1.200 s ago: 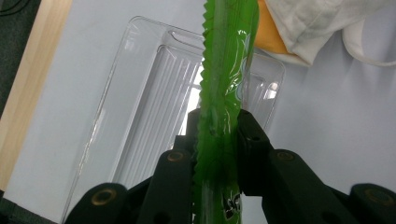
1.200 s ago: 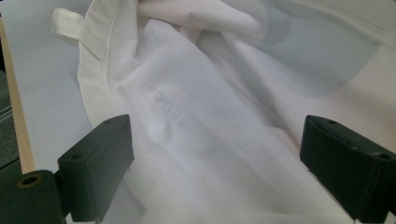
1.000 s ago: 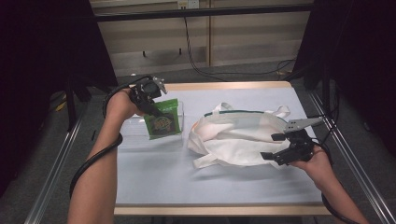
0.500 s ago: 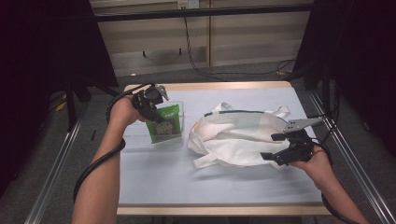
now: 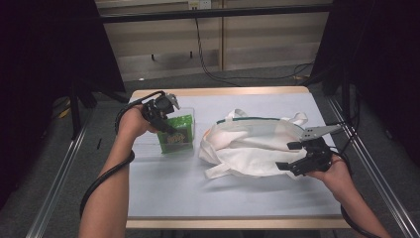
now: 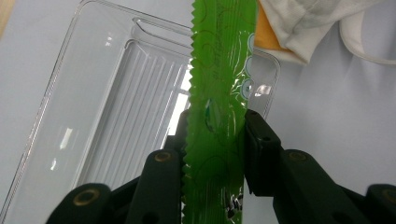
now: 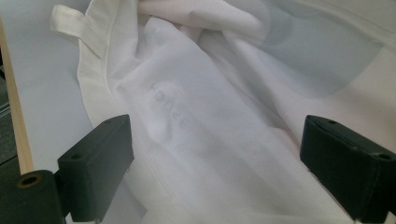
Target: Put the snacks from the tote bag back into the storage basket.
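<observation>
The green snack packet (image 5: pixel 176 135) is pinched between the jaws of the left gripper (image 5: pixel 168 130), held above the clear plastic tray (image 5: pixel 190 119) at about nine o'clock on the table (image 5: pixel 173 188). In the left gripper view the packet (image 6: pixel 218 93) runs straight up from the jaws, its saw-tooth seam facing the camera, both black pads pressed flat against its sides. Beneath it lies the tray (image 6: pixel 93 107), ribbed on the bottom and see-through, with the pale tabletop showing through.

At roughly three o'clock from the packet sits the white cloth tote bag (image 5: pixel 252 144), crumpled, its mouth edged with a dark green trim and its handles flopped toward twelve and seven o'clock. A corner of the bag, with an orange patch inside, reaches close to the tray's end in the left gripper view.

The right gripper (image 5: pixel 292 156) rests at the bag's four o'clock edge, jaws spread wide and gripping nothing. In the right gripper view the bag (image 7: pixel 219 107) lies between and beyond the two open pads, with faint grey lettering on the cloth and a strap loop at eleven o'clock.
</observation>
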A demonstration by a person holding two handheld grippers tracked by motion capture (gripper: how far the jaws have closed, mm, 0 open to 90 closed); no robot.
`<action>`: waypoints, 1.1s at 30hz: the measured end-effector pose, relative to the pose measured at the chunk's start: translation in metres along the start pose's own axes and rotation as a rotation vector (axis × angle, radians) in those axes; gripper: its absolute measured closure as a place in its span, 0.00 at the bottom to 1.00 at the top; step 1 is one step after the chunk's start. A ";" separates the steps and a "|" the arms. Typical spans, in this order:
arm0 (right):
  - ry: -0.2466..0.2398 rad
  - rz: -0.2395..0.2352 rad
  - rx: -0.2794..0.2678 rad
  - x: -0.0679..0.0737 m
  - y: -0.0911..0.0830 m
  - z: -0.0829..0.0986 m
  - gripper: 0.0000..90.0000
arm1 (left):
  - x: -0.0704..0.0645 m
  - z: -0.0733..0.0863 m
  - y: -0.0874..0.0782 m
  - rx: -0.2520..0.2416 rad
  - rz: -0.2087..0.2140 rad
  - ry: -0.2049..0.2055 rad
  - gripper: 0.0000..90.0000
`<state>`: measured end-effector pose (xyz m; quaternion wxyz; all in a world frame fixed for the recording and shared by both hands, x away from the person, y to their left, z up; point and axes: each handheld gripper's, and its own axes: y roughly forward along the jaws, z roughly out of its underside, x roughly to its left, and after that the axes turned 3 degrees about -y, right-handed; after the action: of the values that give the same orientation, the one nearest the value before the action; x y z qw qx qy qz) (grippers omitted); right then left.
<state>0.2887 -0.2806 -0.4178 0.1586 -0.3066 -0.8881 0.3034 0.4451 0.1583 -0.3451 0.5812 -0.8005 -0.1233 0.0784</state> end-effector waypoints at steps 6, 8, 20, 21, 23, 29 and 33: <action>0.001 -0.001 0.000 0.000 0.000 0.000 0.10 | -0.001 0.003 0.004 -0.031 0.017 -0.071 0.67; 0.003 -0.002 0.000 0.000 0.000 0.000 0.10 | 0.000 0.003 0.004 -0.037 0.020 -0.090 0.62; -0.007 -0.006 -0.005 0.001 0.000 -0.003 0.10 | 0.003 0.010 -0.005 -0.071 0.016 -0.168 0.30; -0.007 -0.008 -0.005 0.001 0.000 -0.003 0.10 | 0.002 0.011 -0.006 -0.085 0.016 -0.175 0.28; -0.007 -0.008 -0.003 0.001 0.001 -0.004 0.10 | 0.004 0.014 -0.010 -0.068 0.019 -0.167 0.26; -0.021 -0.020 -0.007 0.003 0.006 -0.010 0.10 | -0.001 0.022 -0.013 -0.119 0.002 -0.232 0.21; -0.026 -0.027 -0.005 0.003 0.010 -0.012 0.10 | 0.001 0.028 -0.017 -0.109 -0.005 -0.248 0.18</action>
<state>0.2963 -0.2671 -0.4143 0.1502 -0.2910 -0.8949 0.3031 0.4364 0.1895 -0.3378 0.5176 -0.8146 -0.2004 0.1682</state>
